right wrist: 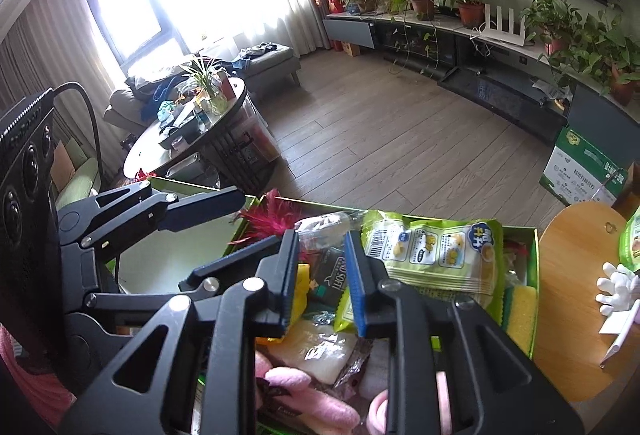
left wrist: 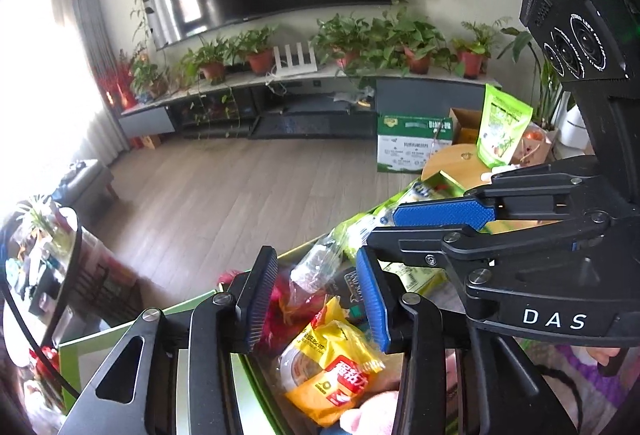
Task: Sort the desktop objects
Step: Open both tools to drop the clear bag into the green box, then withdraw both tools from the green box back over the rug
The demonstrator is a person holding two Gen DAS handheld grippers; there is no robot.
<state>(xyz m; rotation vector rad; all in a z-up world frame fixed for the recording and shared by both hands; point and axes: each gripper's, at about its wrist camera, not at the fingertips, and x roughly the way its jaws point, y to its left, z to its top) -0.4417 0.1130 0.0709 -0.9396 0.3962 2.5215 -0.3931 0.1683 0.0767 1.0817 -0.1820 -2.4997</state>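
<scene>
Both pairs of tongs hover over a green-walled cardboard box (right wrist: 534, 275) packed with desktop odds and ends. The left tongs (left wrist: 318, 299) stand wide apart, ribbed blue pads facing each other, gripping nothing; below them lies a glossy yellow snack packet (left wrist: 332, 367), crinkled, its long axis running from upper left to lower right. The right tongs (right wrist: 322, 281) are parted by a narrower gap, also empty, above a dark packet (right wrist: 330, 275) and a clear crinkly wrapper (right wrist: 320, 351). A flat green-and-white sachet (right wrist: 436, 255) lies across the box's far side, long axis left to right. A spongy yellow scouring pad (right wrist: 520, 309) sits against the right wall, fluffy pink plush (right wrist: 308, 395) nearest, magenta feathers (right wrist: 272, 219) at the far left corner. A round wooden board (right wrist: 576, 275) lies just beside the box.
</scene>
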